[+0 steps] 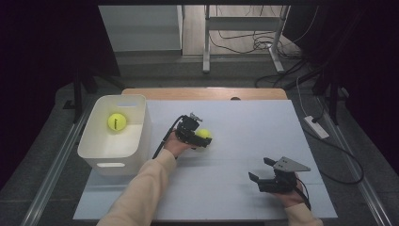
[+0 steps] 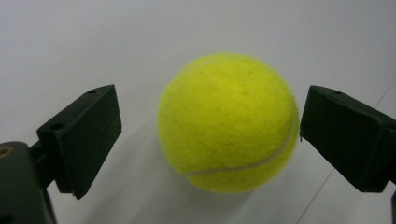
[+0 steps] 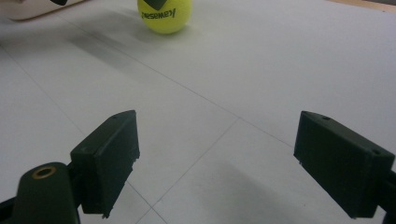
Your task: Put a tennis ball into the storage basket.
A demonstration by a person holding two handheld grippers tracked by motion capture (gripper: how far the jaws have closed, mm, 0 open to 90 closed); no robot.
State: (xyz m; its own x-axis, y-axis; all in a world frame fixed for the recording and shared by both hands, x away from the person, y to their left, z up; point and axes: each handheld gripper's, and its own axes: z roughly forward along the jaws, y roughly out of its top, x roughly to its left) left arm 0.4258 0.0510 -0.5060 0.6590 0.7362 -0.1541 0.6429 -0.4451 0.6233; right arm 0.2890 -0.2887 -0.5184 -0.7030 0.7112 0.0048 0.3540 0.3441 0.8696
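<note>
- Left gripper (image 1: 201, 133): one unit, held at mid-table; its two black jaws stand spread, one on either side of a tennis ball (image 1: 203, 134). In the left gripper view (image 2: 210, 137) a gap shows between the left jaw and the ball; the right jaw sits just beside it, and contact there cannot be confirmed.
- Right gripper (image 1: 262, 168): one unit, low on the right of the table, jaws spread with nothing between them, well apart from the ball. The right gripper view (image 3: 215, 168) shows bare table surface between its jaws.
- Count: two grippers, two tennis balls, one bin, one table.
- Tennis ball on the table: round, fuzzy yellow felt with a pale curved seam (image 2: 243, 165). It rests on the white table (image 1: 244, 122) near the centre, right of the bin. Being a sphere, it has no long axis; black lettering on its side, seen inverted, faces the right gripper view (image 3: 164, 14).
- Second tennis ball (image 1: 116, 122): same yellow felt, with a dark mark on top, lying inside the bin toward its far end.
- Bin (image 1: 137, 136): one, white, smooth plastic, rectangular with rounded corners and a slot handle on the near wall; it stands at the table's left edge.
- Table surface: matt white, flat, crossed by thin lines.
- Jaws: black, blocky, hard-looking pads (image 3: 109, 158) with small holes on top.
</note>
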